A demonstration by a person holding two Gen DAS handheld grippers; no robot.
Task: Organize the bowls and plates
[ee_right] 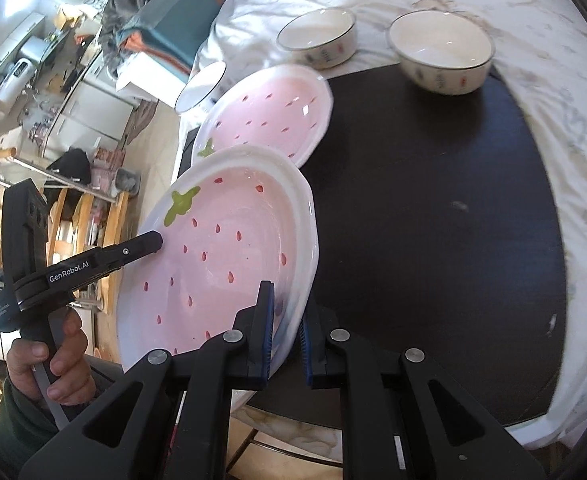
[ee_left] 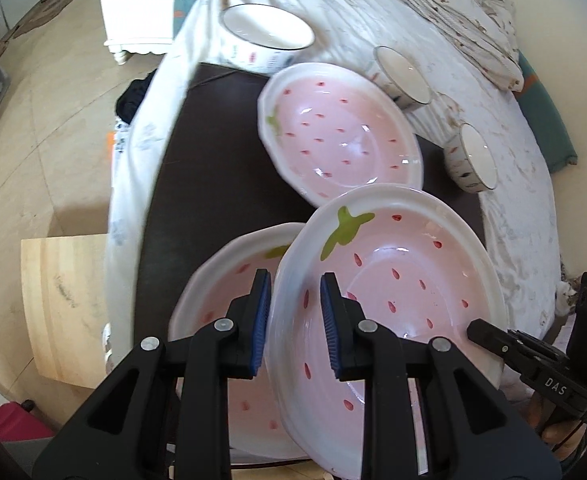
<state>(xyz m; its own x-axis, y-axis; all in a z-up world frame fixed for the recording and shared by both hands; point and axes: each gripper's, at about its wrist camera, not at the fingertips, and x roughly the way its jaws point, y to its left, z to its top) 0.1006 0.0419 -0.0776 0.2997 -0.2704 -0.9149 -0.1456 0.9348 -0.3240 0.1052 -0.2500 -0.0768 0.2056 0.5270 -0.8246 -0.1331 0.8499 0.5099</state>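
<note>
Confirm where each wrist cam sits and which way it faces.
Left wrist: on left tongs, facing across the dark table; own tongs clamp the held plate; right tongs poke in at right.
Right wrist: on right tongs, facing across the table; clamps the plate's opposite rim; left tongs and left hand at left.
Shared: held plate, far plate, bowls.

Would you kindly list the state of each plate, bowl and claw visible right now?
Held plate: lifted, tilted, gripped at opposite rims by both claws.
Lower plate: lying under the held plate's edge.
Far plate: free, on the dark table.
Three bowls: upright, empty, untouched.
Left claw: shut on the rim.
Right claw: shut on the rim.
</note>
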